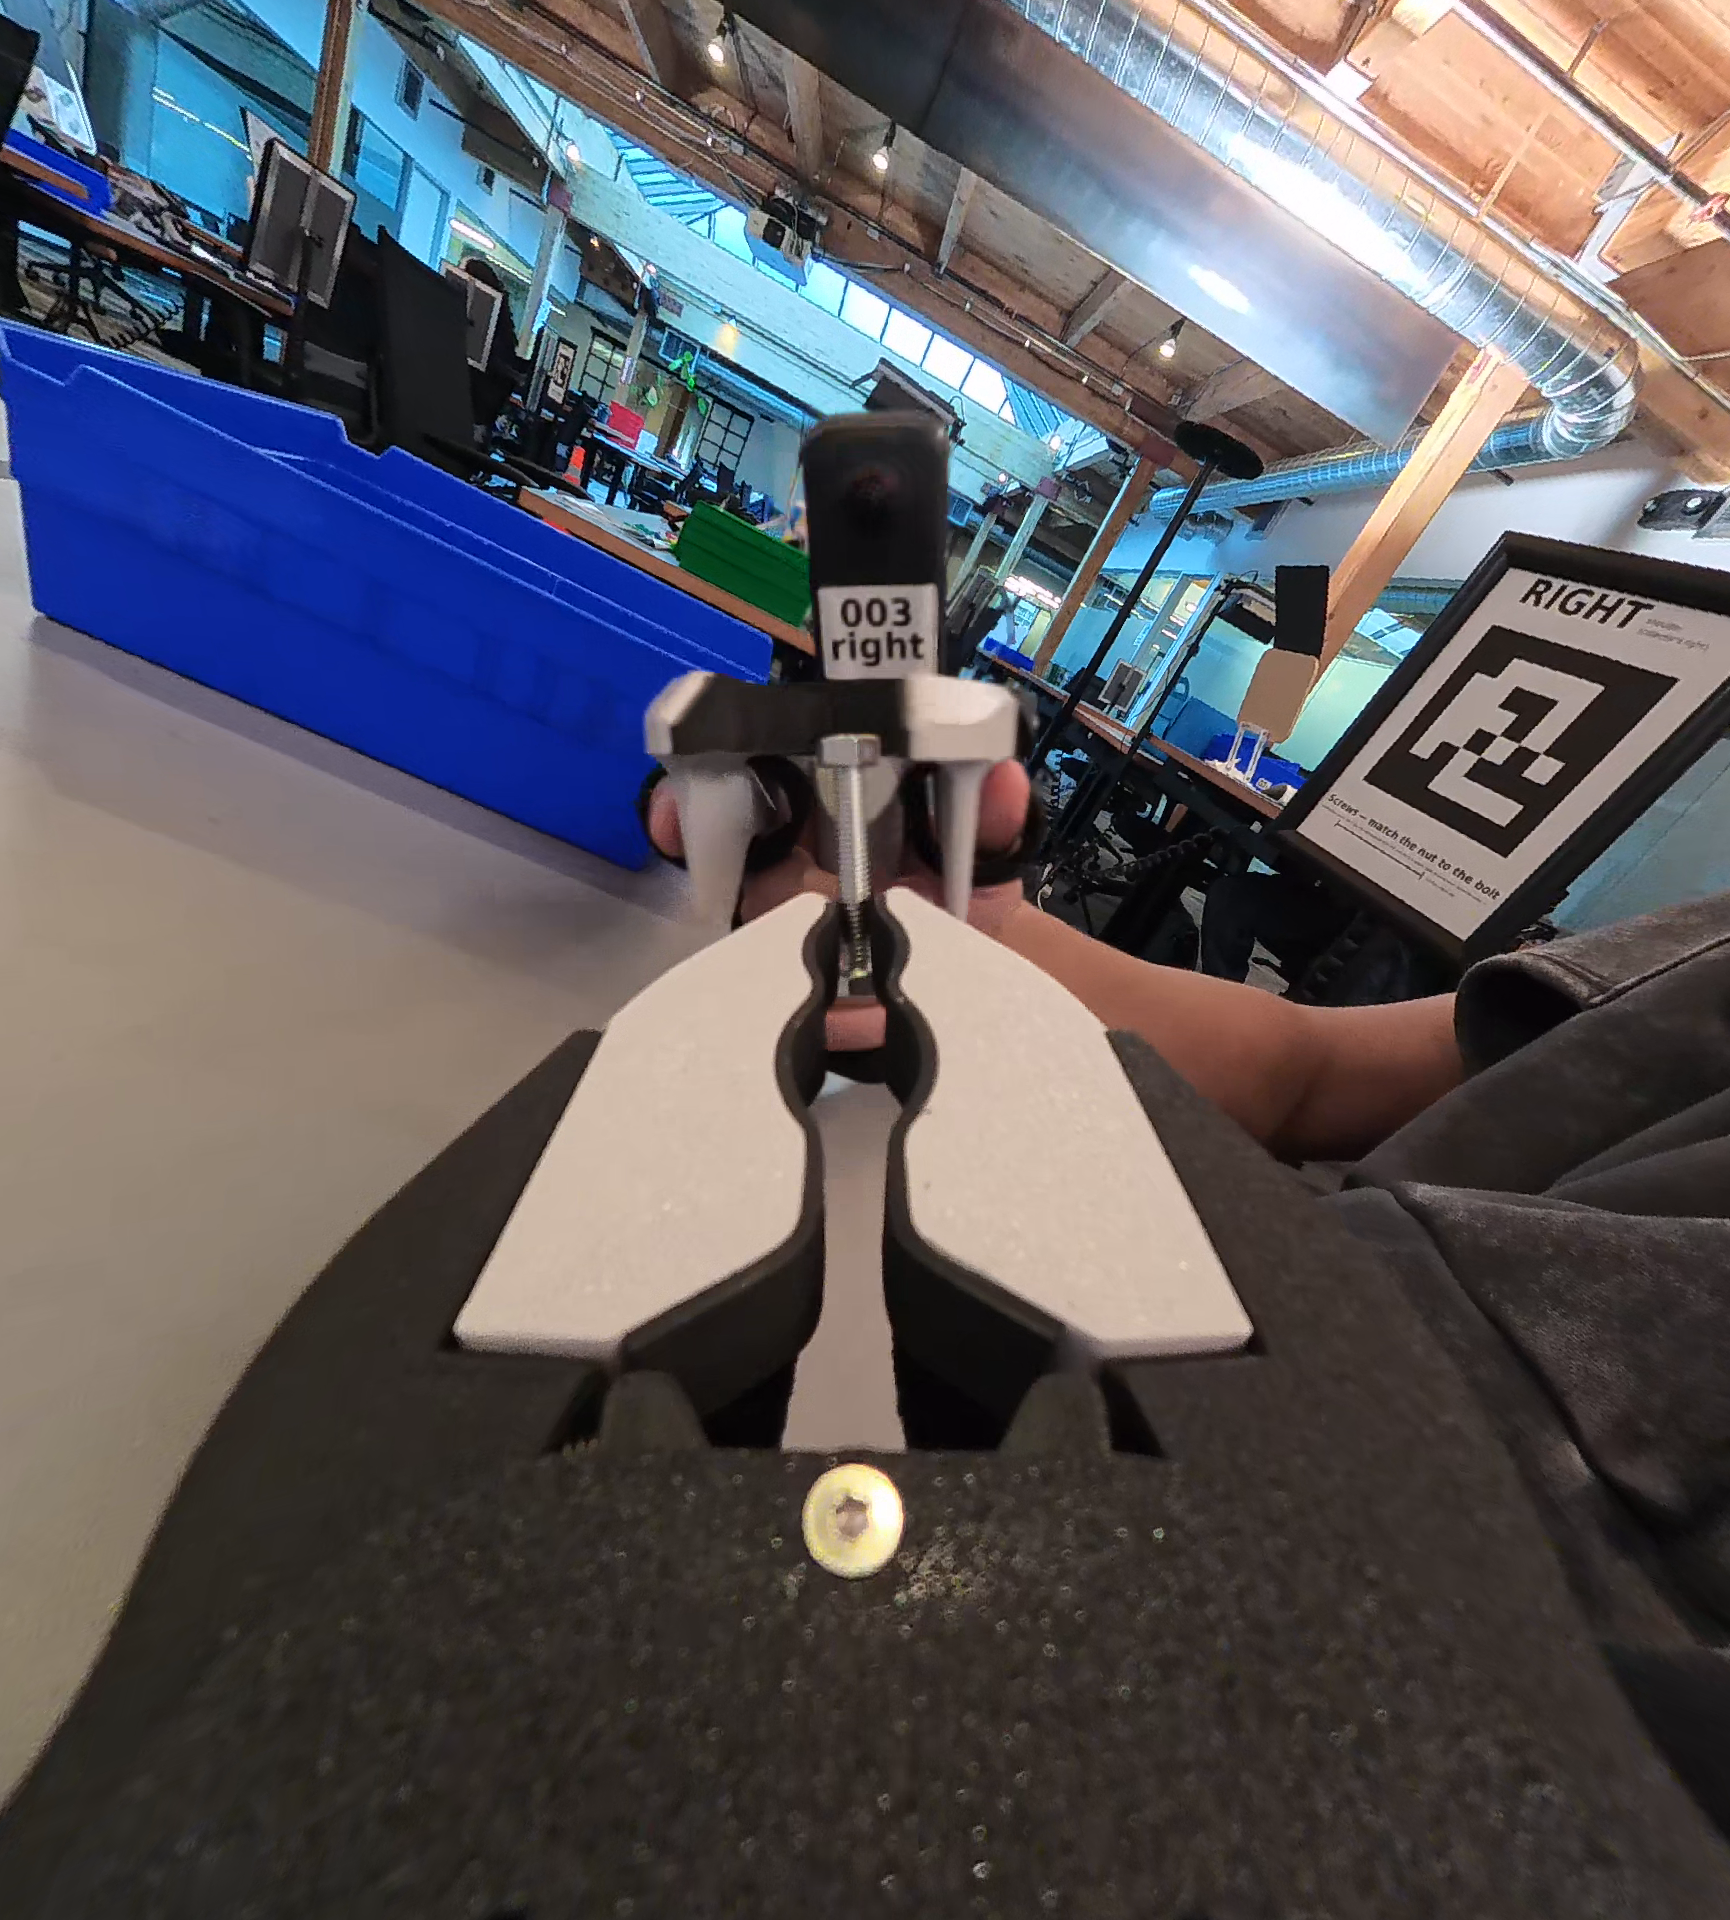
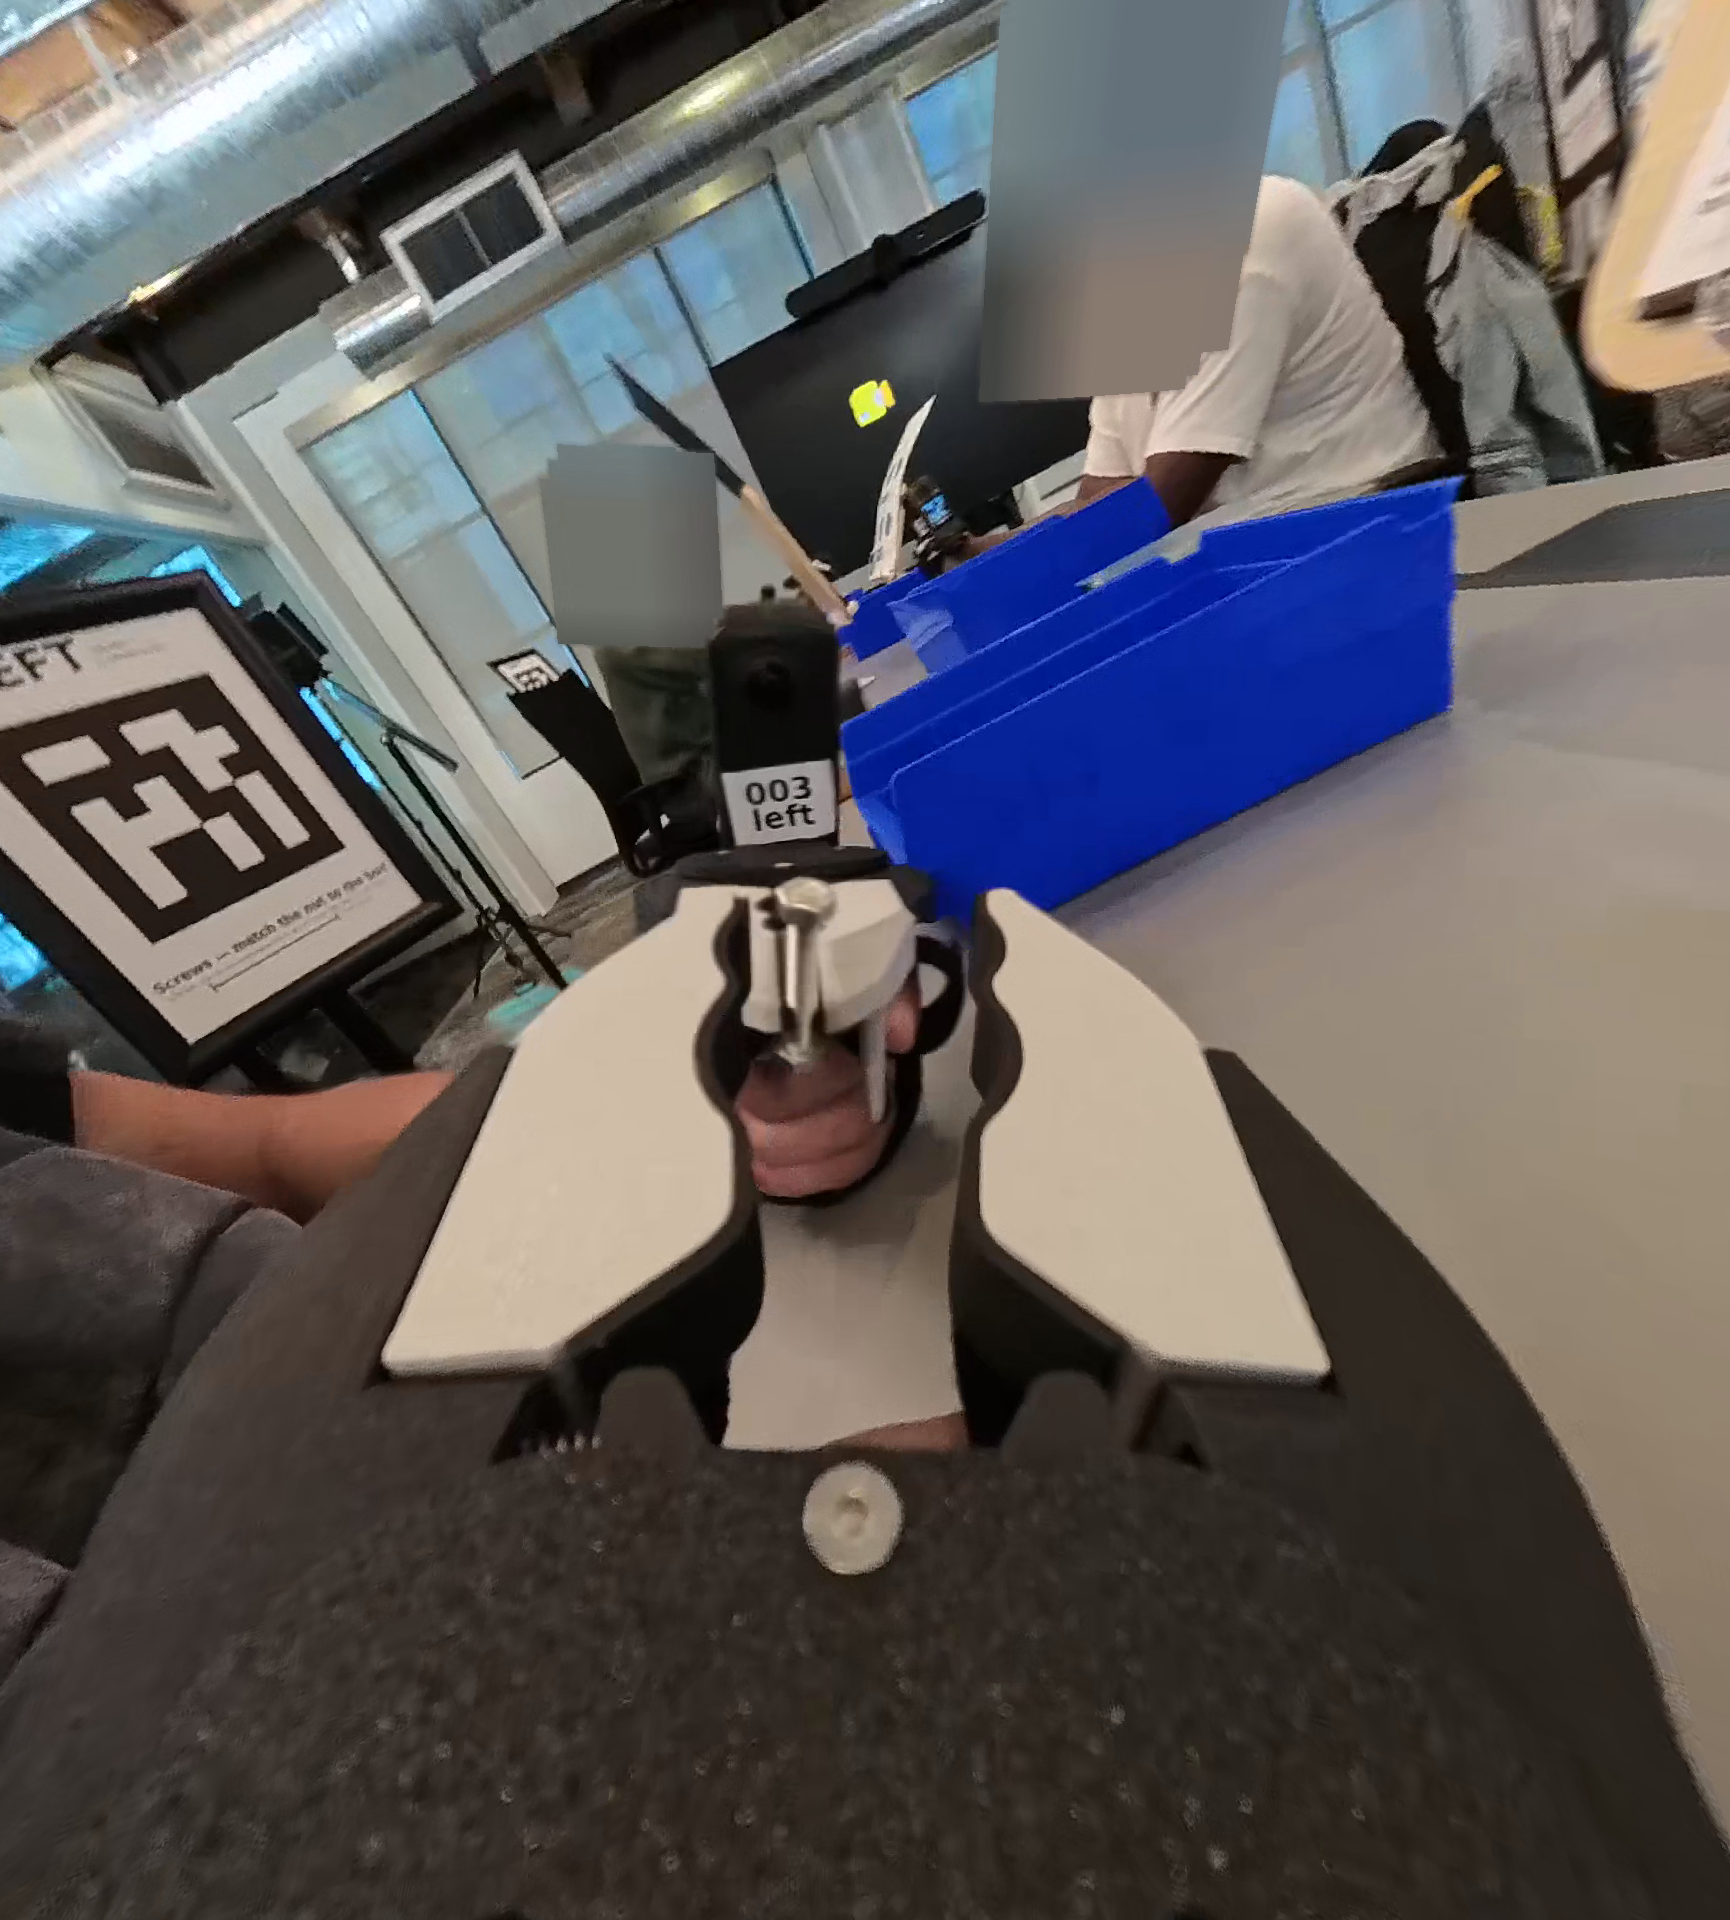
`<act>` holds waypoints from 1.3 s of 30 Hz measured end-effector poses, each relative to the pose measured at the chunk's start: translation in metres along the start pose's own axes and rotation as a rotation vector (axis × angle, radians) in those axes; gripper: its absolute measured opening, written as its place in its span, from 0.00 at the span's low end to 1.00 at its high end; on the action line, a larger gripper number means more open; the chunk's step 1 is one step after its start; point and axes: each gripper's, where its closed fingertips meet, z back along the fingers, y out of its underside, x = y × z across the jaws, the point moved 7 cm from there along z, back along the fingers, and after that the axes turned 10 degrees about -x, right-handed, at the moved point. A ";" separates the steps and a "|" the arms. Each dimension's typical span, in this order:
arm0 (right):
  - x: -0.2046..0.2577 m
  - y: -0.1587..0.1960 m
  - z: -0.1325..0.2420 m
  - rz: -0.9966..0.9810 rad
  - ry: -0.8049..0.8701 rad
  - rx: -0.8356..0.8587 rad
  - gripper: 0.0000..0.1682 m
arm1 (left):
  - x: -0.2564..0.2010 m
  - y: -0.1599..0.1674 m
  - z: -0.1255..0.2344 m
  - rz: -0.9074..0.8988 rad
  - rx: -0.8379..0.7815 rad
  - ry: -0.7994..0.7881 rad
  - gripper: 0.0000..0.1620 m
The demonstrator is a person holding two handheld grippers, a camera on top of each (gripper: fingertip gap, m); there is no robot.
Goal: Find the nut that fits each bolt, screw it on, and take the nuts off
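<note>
Steel bolt (image 1: 853,847) in left gripper (image 1: 856,935)

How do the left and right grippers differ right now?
Left gripper is shut on the bolt, near its threaded end; right gripper is open, gripping nothing. Left gripper's jaws nearly meet; right gripper's jaws stand wide apart, flanking the bolt. Shared: same black-and-white build, facing each other above the grey table.

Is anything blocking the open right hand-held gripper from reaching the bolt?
Nothing visible does. The bolt sticks out of the shut left hand-held gripper, straight ahead of the right hand-held gripper, with only open air between them.
</note>
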 end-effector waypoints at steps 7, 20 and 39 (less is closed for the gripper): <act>-0.017 0.002 0.015 -0.025 0.064 -0.002 0.23 | -0.001 0.000 0.000 -0.004 0.000 0.003 0.03; -0.016 0.002 0.018 -0.040 0.058 -0.008 0.22 | -0.001 0.000 0.000 -0.001 0.002 0.006 0.03; 0.003 0.001 -0.006 -0.013 -0.024 0.023 0.23 | -0.002 0.000 0.000 -0.008 0.003 0.012 0.03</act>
